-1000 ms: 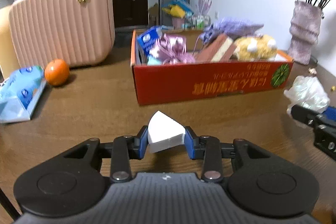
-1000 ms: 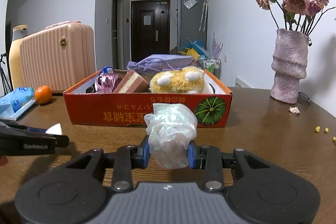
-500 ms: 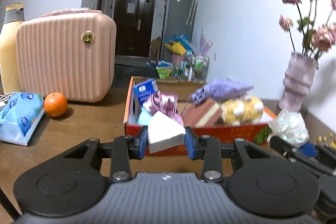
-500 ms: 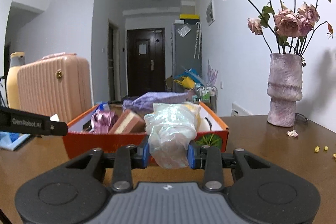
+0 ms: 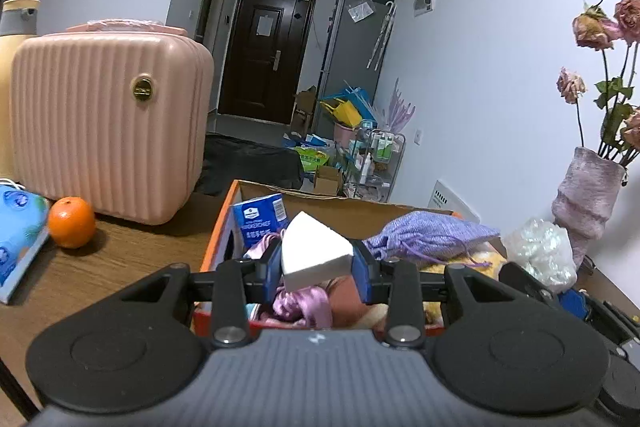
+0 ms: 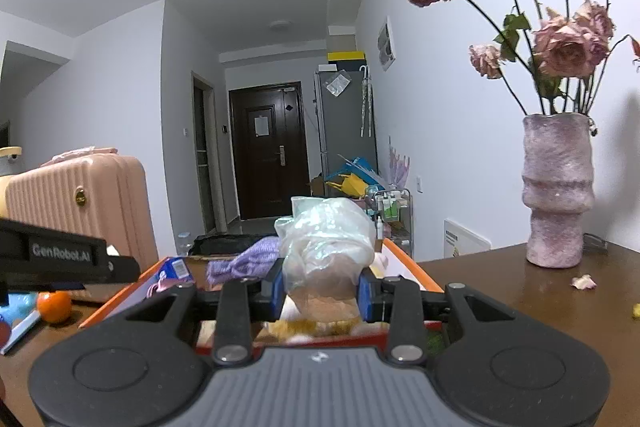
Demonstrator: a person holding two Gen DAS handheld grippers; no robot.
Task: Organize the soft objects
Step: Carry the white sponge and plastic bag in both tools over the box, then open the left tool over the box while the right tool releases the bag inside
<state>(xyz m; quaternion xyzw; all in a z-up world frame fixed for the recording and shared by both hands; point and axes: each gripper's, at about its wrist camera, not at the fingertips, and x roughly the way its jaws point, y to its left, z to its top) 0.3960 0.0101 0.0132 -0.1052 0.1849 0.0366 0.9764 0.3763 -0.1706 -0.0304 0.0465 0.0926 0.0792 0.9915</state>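
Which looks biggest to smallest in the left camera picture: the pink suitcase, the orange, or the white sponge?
1. Pink suitcase, by far the largest.
2. White sponge, clamped in the left gripper.
3. Orange.
The sponge sits much nearer the camera, so it may not truly be bigger than the orange.

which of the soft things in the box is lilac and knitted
The drawstring pouch, lying on top of the pile in the box. The ribbon nearer the left gripper is shiny pink satin, and the plush is yellow.
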